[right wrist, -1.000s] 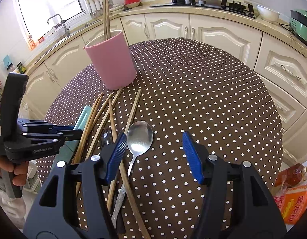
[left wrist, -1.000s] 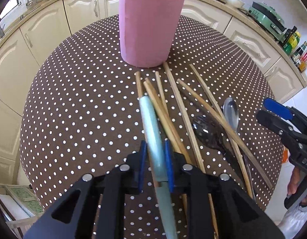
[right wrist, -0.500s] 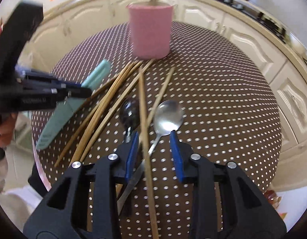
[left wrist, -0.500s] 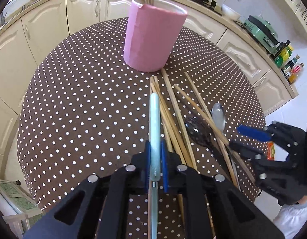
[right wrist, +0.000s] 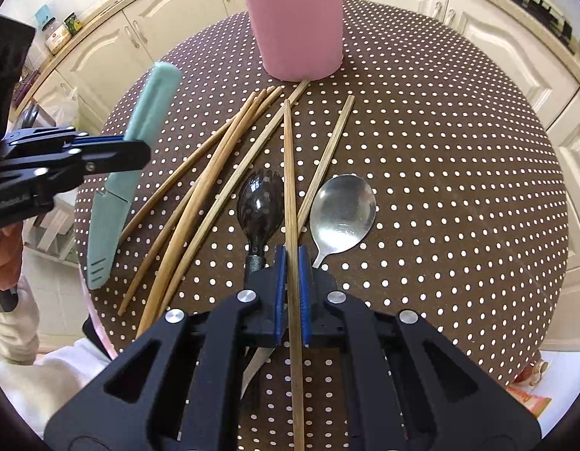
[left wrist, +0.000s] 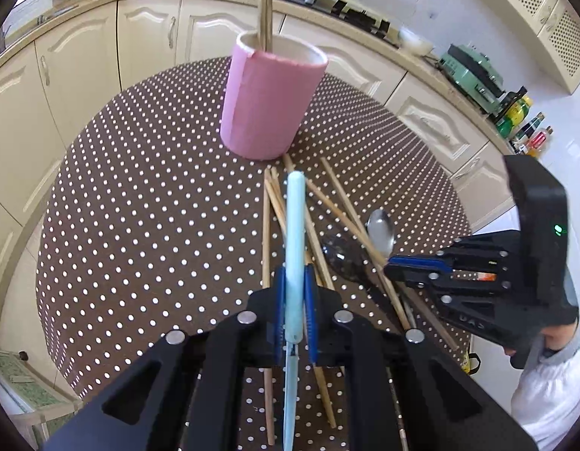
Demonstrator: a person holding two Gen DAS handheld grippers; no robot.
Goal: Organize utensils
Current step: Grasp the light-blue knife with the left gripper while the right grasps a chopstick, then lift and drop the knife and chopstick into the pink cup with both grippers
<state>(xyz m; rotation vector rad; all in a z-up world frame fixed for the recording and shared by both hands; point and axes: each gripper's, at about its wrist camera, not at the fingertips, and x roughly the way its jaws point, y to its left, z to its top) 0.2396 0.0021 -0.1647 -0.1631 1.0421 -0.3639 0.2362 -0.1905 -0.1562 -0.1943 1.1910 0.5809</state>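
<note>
The left tool [left wrist: 293, 293] was clamped on a pale teal knife [left wrist: 294, 248] in a matching sheath, held above the tabletop [left wrist: 139, 225] with its rounded handle end pointing toward the pink holder [left wrist: 271, 101]. The right tool [right wrist: 291, 274] was clamped on one long wooden chopstick [right wrist: 289, 173], its jaws nearly together. Loose chopsticks [right wrist: 214, 173] lay fanned across the tabletop, their tips near the holder's base. A dark spoon [right wrist: 260, 203] lay just left of the gripped chopstick and a steel spoon [right wrist: 342, 212] to its right, bowls toward the holder. The upright holder already contained two chopsticks [left wrist: 265, 3]. The round tabletop wore a brown cloth with white dots. Cream cabinets [left wrist: 147, 45] curved around the room; a green appliance [left wrist: 474, 75] and bottles [left wrist: 523, 124] stood on the counter.
</note>
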